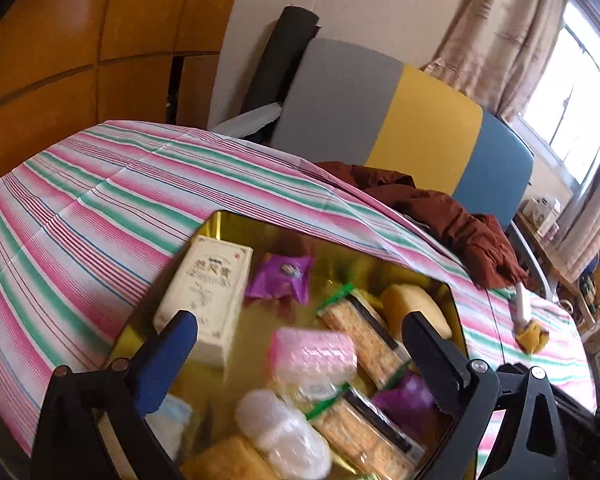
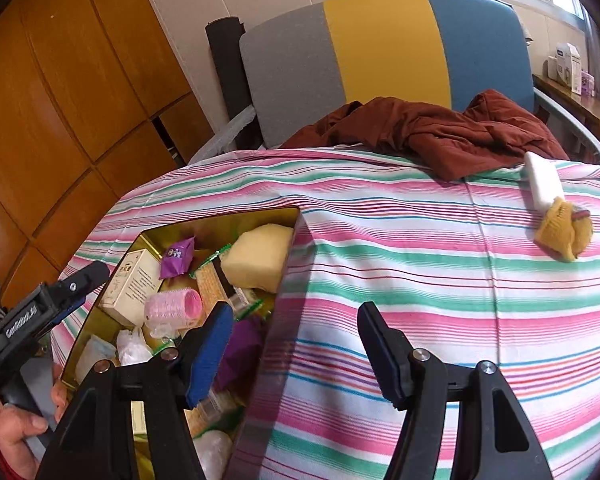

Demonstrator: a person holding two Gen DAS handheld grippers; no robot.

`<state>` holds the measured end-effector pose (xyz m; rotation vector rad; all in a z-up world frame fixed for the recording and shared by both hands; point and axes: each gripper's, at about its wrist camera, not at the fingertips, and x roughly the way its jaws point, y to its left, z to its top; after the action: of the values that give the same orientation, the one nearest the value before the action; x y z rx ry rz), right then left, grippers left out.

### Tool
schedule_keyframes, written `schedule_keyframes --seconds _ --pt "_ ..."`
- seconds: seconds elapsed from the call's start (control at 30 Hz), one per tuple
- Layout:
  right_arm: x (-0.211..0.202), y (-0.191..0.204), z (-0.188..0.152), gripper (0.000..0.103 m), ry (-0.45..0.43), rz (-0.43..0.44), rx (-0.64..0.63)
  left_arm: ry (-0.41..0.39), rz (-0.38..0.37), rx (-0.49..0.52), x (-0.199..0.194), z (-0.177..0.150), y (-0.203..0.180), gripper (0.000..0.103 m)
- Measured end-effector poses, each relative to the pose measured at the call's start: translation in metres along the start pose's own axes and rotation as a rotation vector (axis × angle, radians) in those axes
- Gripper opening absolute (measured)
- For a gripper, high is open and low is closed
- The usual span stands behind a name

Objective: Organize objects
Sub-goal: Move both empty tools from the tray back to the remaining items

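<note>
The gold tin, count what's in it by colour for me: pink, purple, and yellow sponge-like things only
Inside the gold tin:
Pink: 1, the hair roller
Purple: 2, one wrapped packet near the cream box and a second purple packet near the right jaw
Yellow spongy: 2, one sponge block at the far side and another at the bottom edge
Total: 5

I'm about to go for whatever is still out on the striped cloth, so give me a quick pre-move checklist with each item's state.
1. Left gripper open, nothing held: ok.
2. Pink hair roller inside the gold tin: ok.
3. Right gripper open and empty: ok.
4. Yellow knitted item out on the cloth, unobstructed: ok.
5. White bar touching the yellow item: ok, though whether they are joined: cannot tell.
6. Room left in the tin: cannot tell.
</note>
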<state>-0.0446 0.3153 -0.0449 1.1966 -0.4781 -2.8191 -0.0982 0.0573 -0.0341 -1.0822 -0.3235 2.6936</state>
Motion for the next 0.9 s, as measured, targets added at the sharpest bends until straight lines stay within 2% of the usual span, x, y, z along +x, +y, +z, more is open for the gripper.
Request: schedule_keyframes --seconds 0.33,0.5,0.9 --pt "-0.021 -0.04 -0.023 0.065 0.012 -0.063 0.054 0.056 -0.109 0.025 -0.018 -0.028 -0.037 0.103" --pt "-0.03 -0.069 -0.034 0.065 0.022 -0.139 0.076 0.073 -0.132 0.086 -0.026 -0.039 -0.068 0.103" --pt "-0.06 -0.131 -0.047 0.065 -0.022 -0.268 0.094 0.122 -0.205 0.227 -0.026 -0.069 -0.149 0.103"
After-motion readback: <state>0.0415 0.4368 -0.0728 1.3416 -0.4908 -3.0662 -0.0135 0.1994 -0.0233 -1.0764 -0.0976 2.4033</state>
